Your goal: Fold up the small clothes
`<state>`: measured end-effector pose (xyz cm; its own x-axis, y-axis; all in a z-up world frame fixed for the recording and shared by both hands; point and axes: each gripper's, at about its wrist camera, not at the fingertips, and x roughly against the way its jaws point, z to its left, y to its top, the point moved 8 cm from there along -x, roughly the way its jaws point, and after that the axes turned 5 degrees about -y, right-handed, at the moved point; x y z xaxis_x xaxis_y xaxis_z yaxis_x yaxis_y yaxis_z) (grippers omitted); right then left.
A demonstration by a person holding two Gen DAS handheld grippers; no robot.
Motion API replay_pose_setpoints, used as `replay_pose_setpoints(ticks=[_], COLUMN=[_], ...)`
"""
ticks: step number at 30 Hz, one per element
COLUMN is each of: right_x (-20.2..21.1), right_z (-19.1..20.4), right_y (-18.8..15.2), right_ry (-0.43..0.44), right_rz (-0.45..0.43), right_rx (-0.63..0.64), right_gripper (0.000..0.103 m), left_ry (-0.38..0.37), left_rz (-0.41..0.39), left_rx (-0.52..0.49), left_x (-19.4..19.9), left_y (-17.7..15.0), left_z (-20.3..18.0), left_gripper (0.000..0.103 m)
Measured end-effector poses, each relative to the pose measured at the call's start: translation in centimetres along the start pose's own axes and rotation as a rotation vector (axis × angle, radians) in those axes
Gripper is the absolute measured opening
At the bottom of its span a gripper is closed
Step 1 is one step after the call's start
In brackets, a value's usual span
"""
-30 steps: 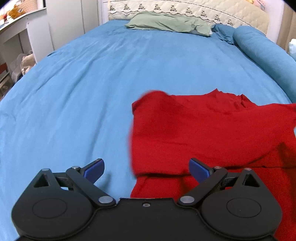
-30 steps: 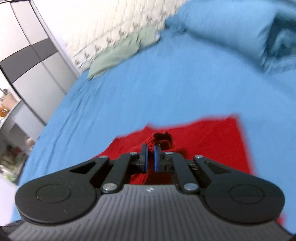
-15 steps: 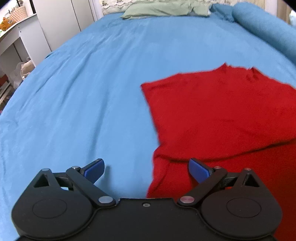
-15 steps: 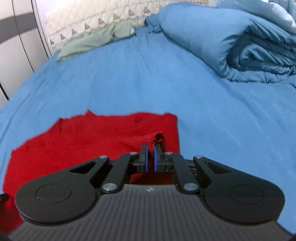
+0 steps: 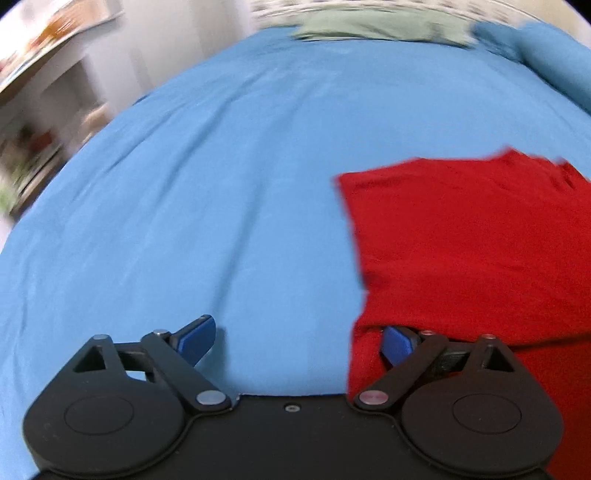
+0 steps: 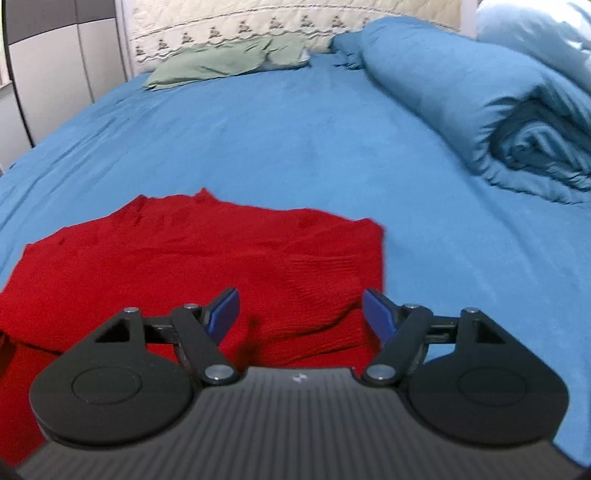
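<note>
A red knitted garment (image 5: 472,251) lies on the blue bed sheet (image 5: 221,206), its upper half folded over the lower. In the left wrist view it fills the right side; my left gripper (image 5: 299,338) is open at its left edge, the right pad over red cloth, the left pad over bare sheet. In the right wrist view the garment (image 6: 192,258) spreads left and centre. My right gripper (image 6: 301,314) hovers over its near right part with the jaws opening wide and nothing gripped; only flat cloth lies below the gap.
A rolled blue duvet (image 6: 480,110) runs along the bed's right side. A green pillow (image 6: 221,66) lies against the quilted headboard (image 6: 295,26). White wardrobe doors (image 6: 55,74) and shelves (image 5: 44,110) stand to the left of the bed.
My right gripper has opened and let go of the red fold it held, which now lies flat. Both grippers have sunk toward the bed. The left gripper stays open.
</note>
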<state>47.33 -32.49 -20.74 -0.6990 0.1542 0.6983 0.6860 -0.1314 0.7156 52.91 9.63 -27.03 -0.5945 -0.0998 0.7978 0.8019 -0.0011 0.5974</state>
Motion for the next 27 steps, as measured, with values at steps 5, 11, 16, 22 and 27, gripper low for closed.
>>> replay_pose_setpoints(ticks=[5,11,16,22,27], right_x=[-1.7,-2.3,0.1,-1.4,-1.0], right_z=[1.0,-0.6,0.6,3.4,0.2], right_y=[-0.9,-2.2,-0.8,-2.5,-3.9], right_ry=[0.032,-0.04,-0.027,0.075,0.024], right_rz=[0.052,0.101,0.017,0.078,0.108], right_rx=[0.03,0.045,0.086,0.105,0.007], right_gripper=[0.089,0.089,0.089,0.089,0.089], left_ry=[0.018,0.066,0.019,-0.26,-0.208], left_rz=[0.036,0.075,-0.059,-0.021,0.031], left_rx=[0.076,0.057,-0.05,-0.096,-0.188], left_x=[0.6,2.5,6.0,2.5,-1.1], left_y=[-1.7,-1.7,1.9,4.3,3.4], left_z=[2.2,2.8,0.2,-6.2,-8.3], left_gripper=[0.097,0.097,0.097,0.099,0.101])
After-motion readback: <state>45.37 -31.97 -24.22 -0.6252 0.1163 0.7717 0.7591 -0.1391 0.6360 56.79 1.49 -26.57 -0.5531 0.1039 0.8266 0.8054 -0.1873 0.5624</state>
